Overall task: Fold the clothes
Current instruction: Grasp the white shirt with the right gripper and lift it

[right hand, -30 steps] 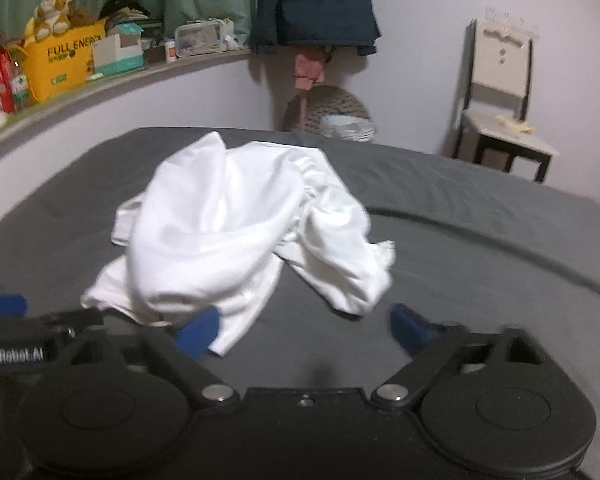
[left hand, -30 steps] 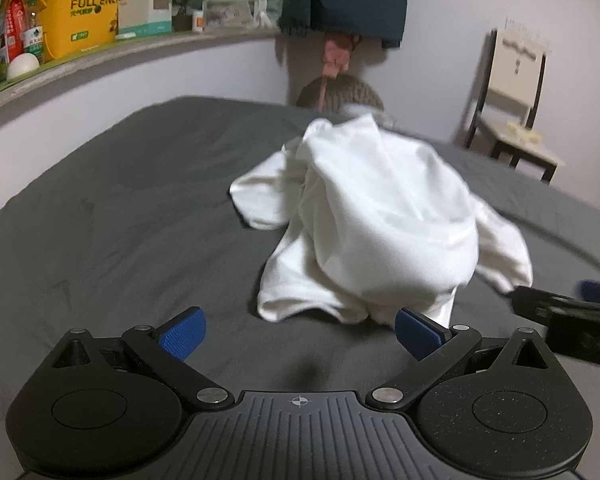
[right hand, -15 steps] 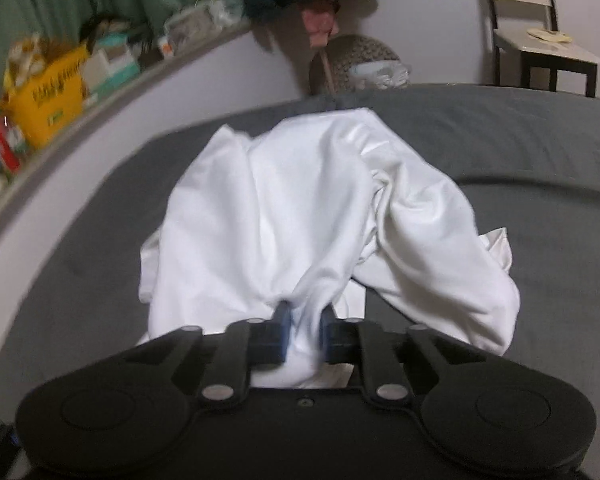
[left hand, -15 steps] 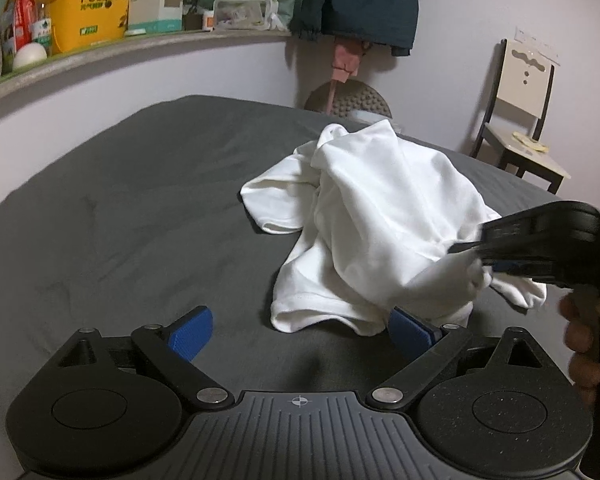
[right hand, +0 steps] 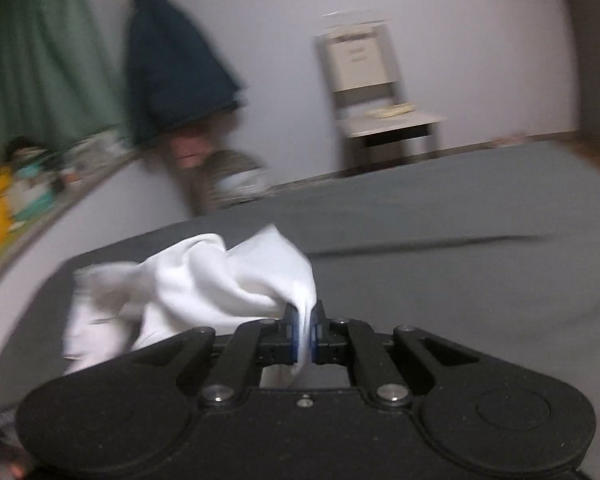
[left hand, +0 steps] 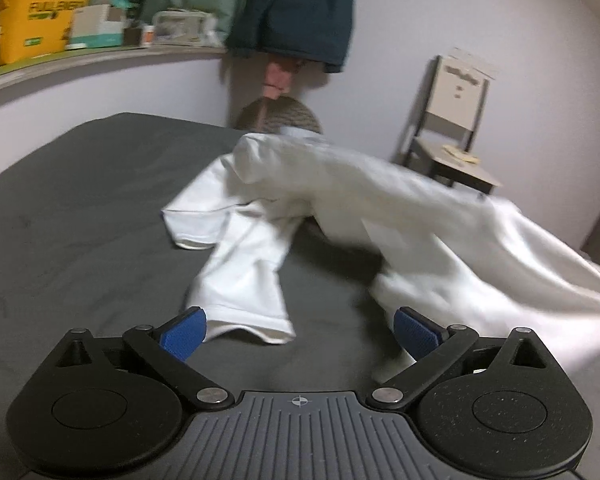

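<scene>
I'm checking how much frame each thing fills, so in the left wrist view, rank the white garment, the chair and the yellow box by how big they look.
1. white garment, largest, though nearer the camera
2. chair
3. yellow box, close to the chair, cropped by the frame

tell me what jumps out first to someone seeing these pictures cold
The white garment stands out most, bright against the dark grey bed, one end stretched up and to the right, blurred. In the right wrist view, the right hand-held gripper is shut on a fold of it. The left hand-held gripper is open, low over the bed by a hem.
</scene>
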`<action>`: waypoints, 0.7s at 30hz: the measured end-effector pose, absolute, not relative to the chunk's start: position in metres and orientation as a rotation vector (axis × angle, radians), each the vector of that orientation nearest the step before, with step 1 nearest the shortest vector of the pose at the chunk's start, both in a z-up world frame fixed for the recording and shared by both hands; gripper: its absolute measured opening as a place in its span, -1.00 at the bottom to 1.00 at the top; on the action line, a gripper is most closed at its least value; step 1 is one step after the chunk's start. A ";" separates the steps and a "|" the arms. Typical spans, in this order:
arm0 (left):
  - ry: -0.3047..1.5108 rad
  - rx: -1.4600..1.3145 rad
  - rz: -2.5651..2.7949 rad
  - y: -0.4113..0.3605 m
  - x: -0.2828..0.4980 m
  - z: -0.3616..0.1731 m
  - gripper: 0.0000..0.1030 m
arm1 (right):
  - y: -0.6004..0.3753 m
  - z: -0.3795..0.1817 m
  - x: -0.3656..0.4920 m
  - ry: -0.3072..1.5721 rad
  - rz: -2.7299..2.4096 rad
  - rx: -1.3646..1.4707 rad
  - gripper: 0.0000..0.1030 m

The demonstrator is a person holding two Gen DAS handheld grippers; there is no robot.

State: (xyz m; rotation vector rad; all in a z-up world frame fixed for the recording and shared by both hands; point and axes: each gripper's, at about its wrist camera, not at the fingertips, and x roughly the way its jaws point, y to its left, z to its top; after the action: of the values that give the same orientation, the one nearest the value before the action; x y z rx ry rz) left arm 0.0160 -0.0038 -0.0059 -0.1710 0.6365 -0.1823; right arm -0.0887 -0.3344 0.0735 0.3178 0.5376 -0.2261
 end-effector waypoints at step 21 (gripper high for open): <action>0.622 0.059 -0.318 -0.057 -0.006 -0.001 0.97 | -0.315 0.037 -0.016 0.769 -0.164 0.162 -0.90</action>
State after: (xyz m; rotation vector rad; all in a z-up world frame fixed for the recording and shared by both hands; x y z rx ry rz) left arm -0.0063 -0.0571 -0.0015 0.0586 0.6216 -0.3183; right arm -0.0164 -0.3149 0.0371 0.1616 0.7688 -0.1635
